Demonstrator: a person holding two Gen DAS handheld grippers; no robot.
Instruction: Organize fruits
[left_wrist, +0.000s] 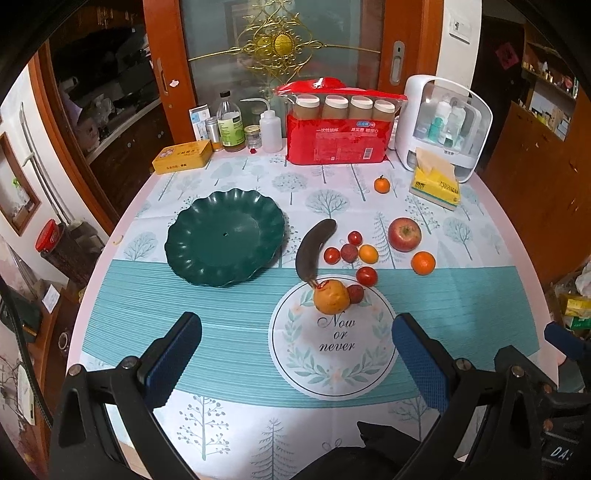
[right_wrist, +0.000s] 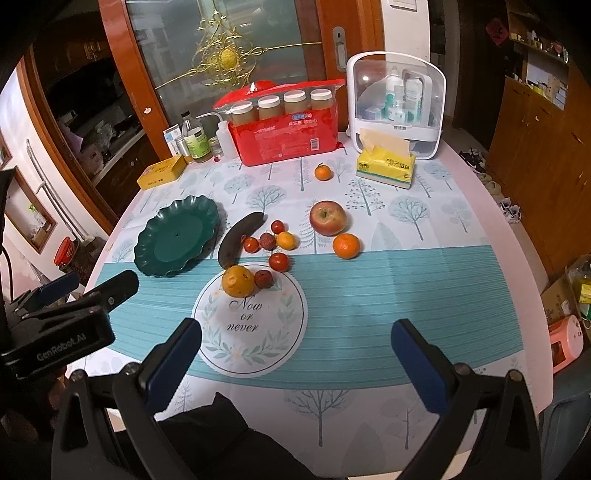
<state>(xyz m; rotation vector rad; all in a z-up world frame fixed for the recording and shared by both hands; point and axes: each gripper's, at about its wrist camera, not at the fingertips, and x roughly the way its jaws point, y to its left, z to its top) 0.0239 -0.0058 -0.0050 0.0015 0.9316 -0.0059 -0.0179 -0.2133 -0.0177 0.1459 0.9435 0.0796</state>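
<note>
- Both grippers are held above the near edge of the worktop (left_wrist: 480, 229), w/ nothing gripped; task judged not yet begun.
- Left gripper (left_wrist: 295, 354): fingers (left_wrist: 173, 354) are spread wide, empty. Right gripper (right_wrist: 295, 354): fingers (right_wrist: 421, 365) likewise spread wide, empty. This wide stance is prob. kept ready for a first grasp.
- The green plate (left_wrist: 207, 266) is seen empty, left of centre on the worktop, well apart from the back edge; it is judged the likely destination for the fruit.
- Fruits are scattered just right of the plate: a blackened banana (left_wrist: 314, 247) nearest its rim; a yellow-orange pear-like fruit (left_wrist: 331, 296) touching the banana's stem end, on the round "Now or never" print (left_wrist: 332, 369).
- An apple (left_wrist: 404, 233) and a mandarin (left_wrist: 423, 263) are set toward the right edge, near each other; whether touching can't be told.
- A smaller mandarin (left_wrist: 381, 184) is left alone nearer the back edge, beside the tissue pack (left_wrist: 436, 184).
- Small red and orange fruits (left_wrist: 351, 251) are clustered between banana and apple; exact kinds can't be told.
- Bottles, a red package (left_wrist: 336, 140) and a white organiser (left_wrist: 443, 125) are lined along the back edge, prob. irrelevant.
- The pear-like fruit is judged closest to both grippers, so easiest to take first.
</note>
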